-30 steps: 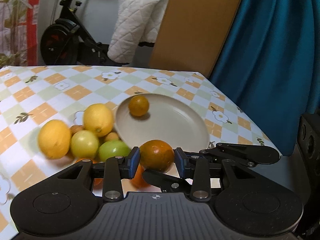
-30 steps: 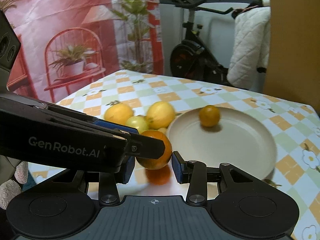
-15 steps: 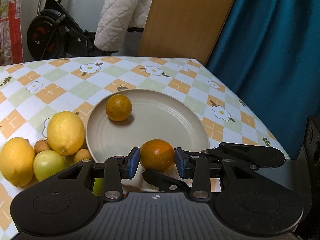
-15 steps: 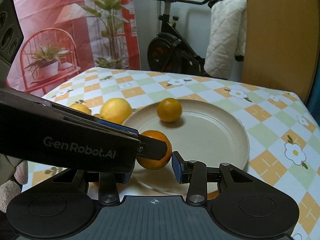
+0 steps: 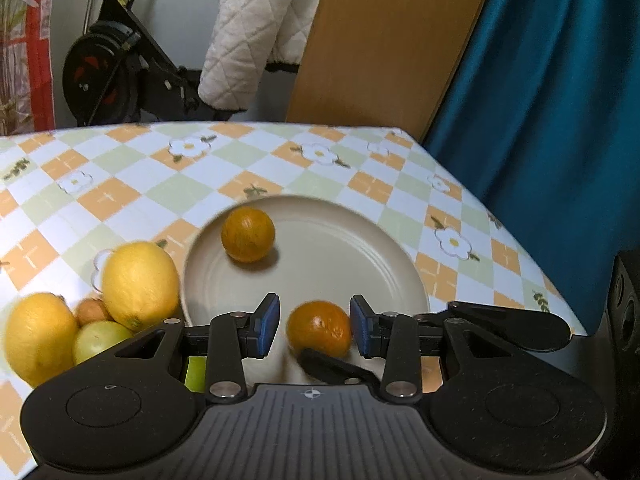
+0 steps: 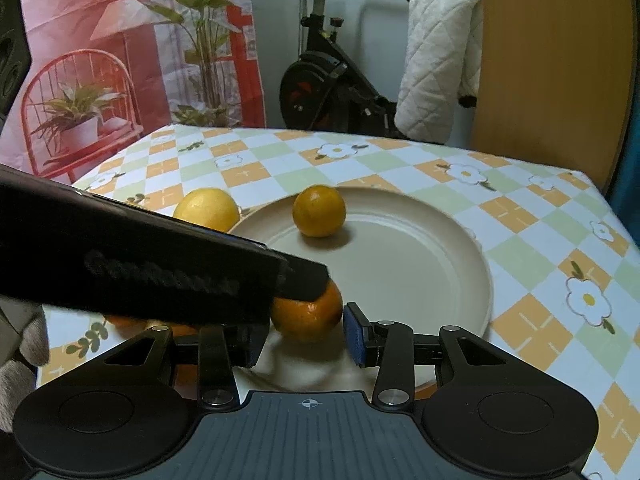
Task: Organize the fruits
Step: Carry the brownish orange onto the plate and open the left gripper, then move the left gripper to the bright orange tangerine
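On the checked tablecloth (image 5: 160, 192) a beige plate (image 5: 352, 252) holds a small orange (image 5: 248, 234) at its far left. A second orange (image 5: 320, 328) is over the plate's near edge, and both grippers have it between their pads. The left gripper (image 5: 314, 324) has its jaws spread slightly wider than this fruit. Its right pad touches the peel, and a narrow gap shows at its left pad. In the right wrist view the right gripper (image 6: 300, 336) brackets the same orange. Its right pad is just about touching, but the left gripper's black body crosses in front of its left pad, so I cannot tell whether it is pinching. Left of the plate lie two lemons (image 5: 138, 284), a green fruit (image 5: 100, 340) and a small brown fruit (image 5: 90, 311), clustered and touching.
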`<state>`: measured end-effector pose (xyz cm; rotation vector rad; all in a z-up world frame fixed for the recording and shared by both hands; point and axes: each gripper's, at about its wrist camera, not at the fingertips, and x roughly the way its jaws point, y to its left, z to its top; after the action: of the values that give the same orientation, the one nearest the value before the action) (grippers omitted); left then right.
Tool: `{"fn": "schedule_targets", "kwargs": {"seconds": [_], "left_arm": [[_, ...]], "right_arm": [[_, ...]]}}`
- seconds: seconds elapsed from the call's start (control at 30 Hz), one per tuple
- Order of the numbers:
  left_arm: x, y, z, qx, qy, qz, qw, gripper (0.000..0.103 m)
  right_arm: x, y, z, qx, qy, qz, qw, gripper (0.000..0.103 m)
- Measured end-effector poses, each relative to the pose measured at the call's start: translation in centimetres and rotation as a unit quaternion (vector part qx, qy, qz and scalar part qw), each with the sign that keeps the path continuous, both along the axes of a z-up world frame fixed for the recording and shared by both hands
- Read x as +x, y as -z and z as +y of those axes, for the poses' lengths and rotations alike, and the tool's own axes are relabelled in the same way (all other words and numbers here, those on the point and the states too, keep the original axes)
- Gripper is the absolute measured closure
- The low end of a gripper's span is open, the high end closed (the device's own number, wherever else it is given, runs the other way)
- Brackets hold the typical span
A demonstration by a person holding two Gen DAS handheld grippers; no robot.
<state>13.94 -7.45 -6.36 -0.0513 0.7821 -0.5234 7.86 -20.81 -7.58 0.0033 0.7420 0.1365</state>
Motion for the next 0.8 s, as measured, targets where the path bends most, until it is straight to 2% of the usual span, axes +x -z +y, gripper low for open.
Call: {"fn": "schedule_targets", "kwargs": {"seconds": [0.23,0.4,0.57,0.8], "left_arm": [[-1.5,-2.1,2.8,-0.011,-0.028,-0.023,0.9993,0.062],[-3.3,-2.7,4.6,-0.014,-0.058,-0.029,0.9978,0.062],[-5.0,-2.1,5.8,-0.019,-0.077,-0.027,0.9965,0.062],[-6.3,-1.0,7.0,-0.029,-0.087,-0.017,0.9957,0.062]], "right_arm": [[-1.9,-1.5,-0.3,0.017,0.020,-0.026,0.999,0.065],[-3.0,-2.1,0.4,0.020,0.009,-0.041,0.999,0.065],[-4.0,-2.4,1.8,0.017,-0.018,-0.047,0.999,0.065],[-5.0,-1.4,3.6,0.013,-0.048,-0.031,0.998,0.065]]}}
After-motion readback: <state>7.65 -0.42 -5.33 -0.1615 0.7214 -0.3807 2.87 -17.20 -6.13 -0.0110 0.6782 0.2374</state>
